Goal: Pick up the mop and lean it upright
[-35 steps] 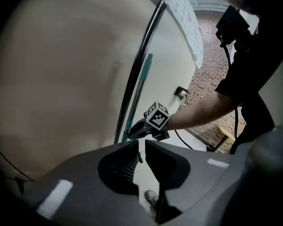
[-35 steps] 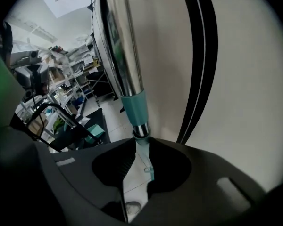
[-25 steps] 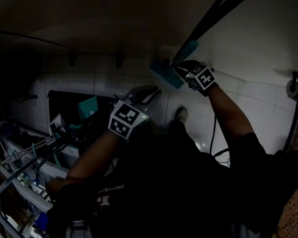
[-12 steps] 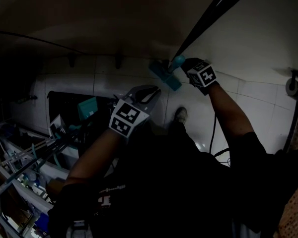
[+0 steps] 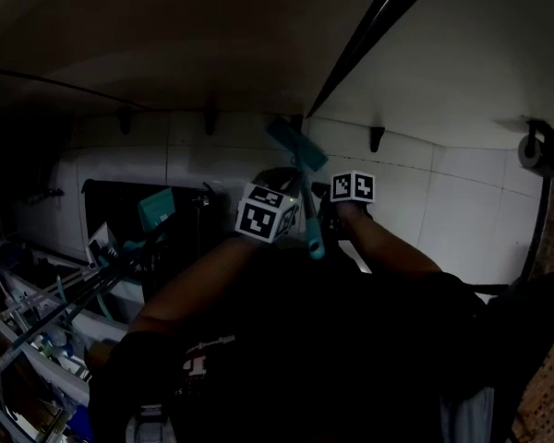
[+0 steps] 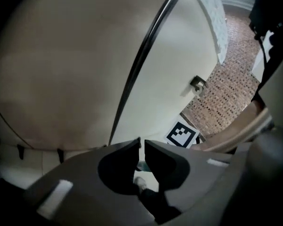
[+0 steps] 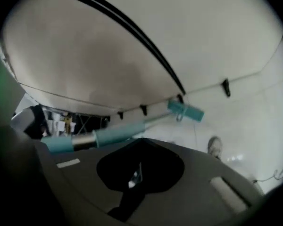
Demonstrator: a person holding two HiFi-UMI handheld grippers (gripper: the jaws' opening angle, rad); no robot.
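Left tool (image 6: 141,144): jaws nearly clenched with only a slit between them. A teal scrap shows in the slit, but I can't tell if it's pinched.

The mop (image 5: 309,229) is up off the floor. Its teal-sleeved pole slants between the two tools. The mop head (image 5: 295,146) points away, down near the base of the wall (image 5: 462,72); can't tell whether it touches.

Right tool (image 7: 141,141): jaws clenched together. The pole crosses right at their tips, and a real grip is unclear from here.

Step, as I judge it: the pick-up is done and the mop is mid-raise, not yet leaned.

Next move likely calls for:
- planting the head on the floor
- swinging the pole more vertical
- resting the pole on the wall so it doesn't slide before letting go
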